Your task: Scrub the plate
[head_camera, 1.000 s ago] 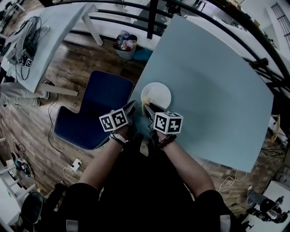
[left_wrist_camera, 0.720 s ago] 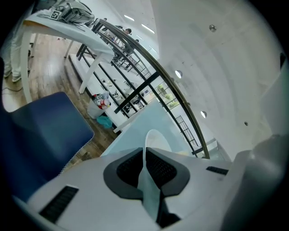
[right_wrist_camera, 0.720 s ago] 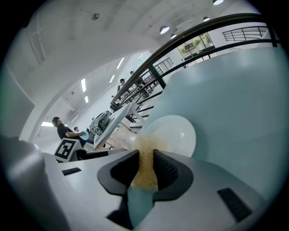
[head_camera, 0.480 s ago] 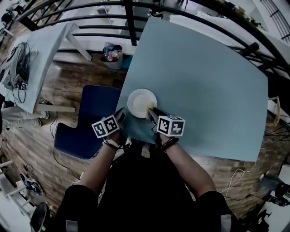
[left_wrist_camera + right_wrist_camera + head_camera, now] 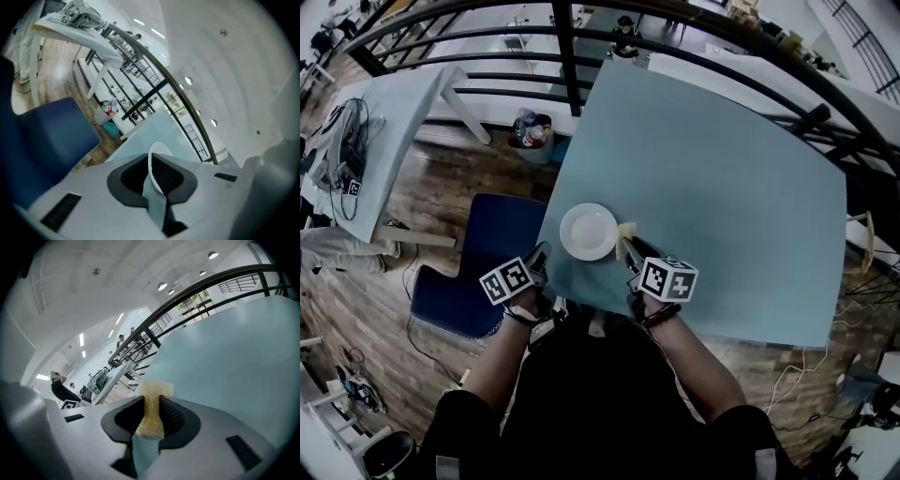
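By the table's [image 5: 722,169] near-left corner, left gripper [image 5: 542,254] [image 5: 150,161] clamps the plate's [image 5: 589,232] [image 5: 157,149] rim; right gripper [image 5: 630,251] [image 5: 151,405] pinches the sponge [image 5: 626,231] [image 5: 152,401] — open tabletop beyond.

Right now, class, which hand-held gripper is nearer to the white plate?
Left. The left hand-held gripper is clamped on the near-left rim of the plate. The right hand-held gripper holds a sponge beside the plate's right edge.

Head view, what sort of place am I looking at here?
Likely an open-plan office or lab, not a kitchen: a plain blue table, a black railing beside it, and a second desk strewn with cables.
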Available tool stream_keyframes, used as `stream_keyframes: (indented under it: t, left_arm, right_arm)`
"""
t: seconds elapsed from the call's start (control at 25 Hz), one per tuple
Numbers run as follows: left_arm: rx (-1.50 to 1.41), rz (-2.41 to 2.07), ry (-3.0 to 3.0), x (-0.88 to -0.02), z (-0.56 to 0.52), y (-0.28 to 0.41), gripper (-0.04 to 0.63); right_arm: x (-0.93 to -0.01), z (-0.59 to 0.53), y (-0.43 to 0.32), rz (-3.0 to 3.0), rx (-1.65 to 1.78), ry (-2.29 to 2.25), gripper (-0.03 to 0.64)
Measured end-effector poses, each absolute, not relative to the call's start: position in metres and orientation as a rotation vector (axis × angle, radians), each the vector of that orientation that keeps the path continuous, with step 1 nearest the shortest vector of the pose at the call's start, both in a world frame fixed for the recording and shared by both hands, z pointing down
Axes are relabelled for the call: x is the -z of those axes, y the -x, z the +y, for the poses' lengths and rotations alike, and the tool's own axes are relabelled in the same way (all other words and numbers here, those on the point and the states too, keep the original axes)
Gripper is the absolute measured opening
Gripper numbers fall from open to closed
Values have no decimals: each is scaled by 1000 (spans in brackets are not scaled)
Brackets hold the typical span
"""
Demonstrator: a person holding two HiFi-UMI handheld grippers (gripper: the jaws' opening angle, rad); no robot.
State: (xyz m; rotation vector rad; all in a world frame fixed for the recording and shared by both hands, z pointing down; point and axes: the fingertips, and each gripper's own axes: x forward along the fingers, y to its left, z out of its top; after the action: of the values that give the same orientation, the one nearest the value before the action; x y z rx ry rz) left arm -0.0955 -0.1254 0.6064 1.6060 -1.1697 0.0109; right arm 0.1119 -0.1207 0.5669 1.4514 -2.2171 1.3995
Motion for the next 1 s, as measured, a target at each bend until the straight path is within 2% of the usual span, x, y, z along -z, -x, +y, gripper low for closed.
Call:
stream_keyframes:
  t: [0.32,0.56,1.0]
  left_arm:
    - [-161,-1289,-2111,-476,-119,115,37]
    - [-198,-1356,-2479,-376,-119,86,37]
    - [-203,-1363,-2548,-376,-111,68,37]
  right_arm:
    - [-490,-102,-119,-2377,-1228,-1449,104]
    - [-423,-90,-114,-2520,-1021,-1431,104]
    - [-371,-60,-68,-2730,-625,-1293,104]
